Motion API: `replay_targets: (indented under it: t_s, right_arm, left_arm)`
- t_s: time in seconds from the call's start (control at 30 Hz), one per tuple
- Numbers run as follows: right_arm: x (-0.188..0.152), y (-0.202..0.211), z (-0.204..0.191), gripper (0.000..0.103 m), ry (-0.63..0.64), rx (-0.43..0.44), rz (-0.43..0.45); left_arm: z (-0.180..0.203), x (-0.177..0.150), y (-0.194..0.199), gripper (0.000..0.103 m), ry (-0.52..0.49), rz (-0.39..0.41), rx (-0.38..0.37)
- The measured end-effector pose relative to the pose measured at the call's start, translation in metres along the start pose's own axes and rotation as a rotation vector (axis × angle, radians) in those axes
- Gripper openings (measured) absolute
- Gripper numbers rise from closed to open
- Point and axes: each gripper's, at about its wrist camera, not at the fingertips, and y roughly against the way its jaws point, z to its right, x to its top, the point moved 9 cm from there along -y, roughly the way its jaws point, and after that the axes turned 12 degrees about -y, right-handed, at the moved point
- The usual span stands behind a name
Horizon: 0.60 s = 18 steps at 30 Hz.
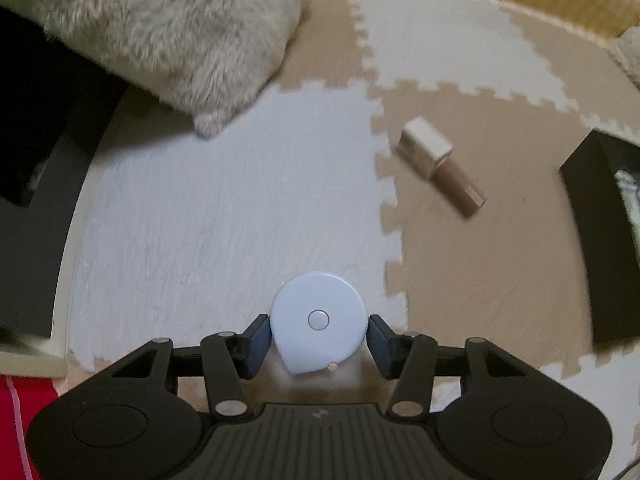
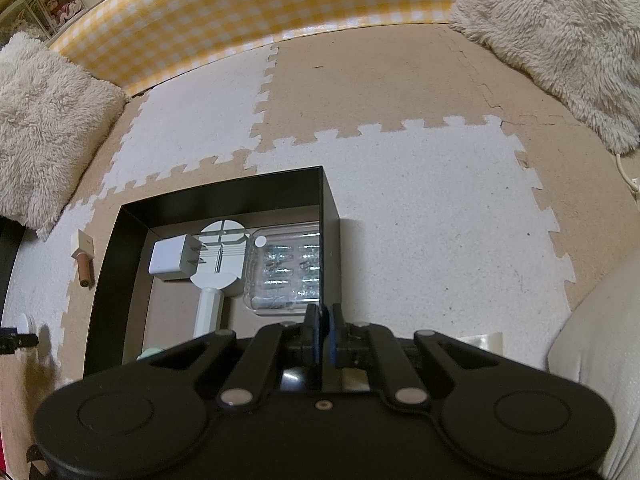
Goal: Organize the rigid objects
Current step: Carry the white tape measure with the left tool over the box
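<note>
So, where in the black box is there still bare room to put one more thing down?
The black box has a bare floor strip along its left wall, left of the white charger. The right half is crowded: the white handled tool and the clear plastic case lie close together. Outside, the white mat tile right of the box is bare.

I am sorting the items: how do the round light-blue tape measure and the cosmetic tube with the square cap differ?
The tape measure is round, flat and light blue; the cosmetic tube is long and beige-pink. The left gripper clamps the tape measure; the tube lies free on the tan mat. Both are outside the black box.
</note>
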Motion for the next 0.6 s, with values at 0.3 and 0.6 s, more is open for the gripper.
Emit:
replay_targets:
  t_s: [0.3,0.6]
  right_arm:
    - [0.0,0.0,0.0,0.005,0.001,0.0,0.0]
    - [0.0,0.0,0.0,0.005,0.003,-0.001,0.0]
  left_arm:
    - [0.03,0.038,0.033,0.053,-0.071,0.148,-0.02]
    - [0.091,0.068,0.082,0.053,-0.137,0.348,-0.147]
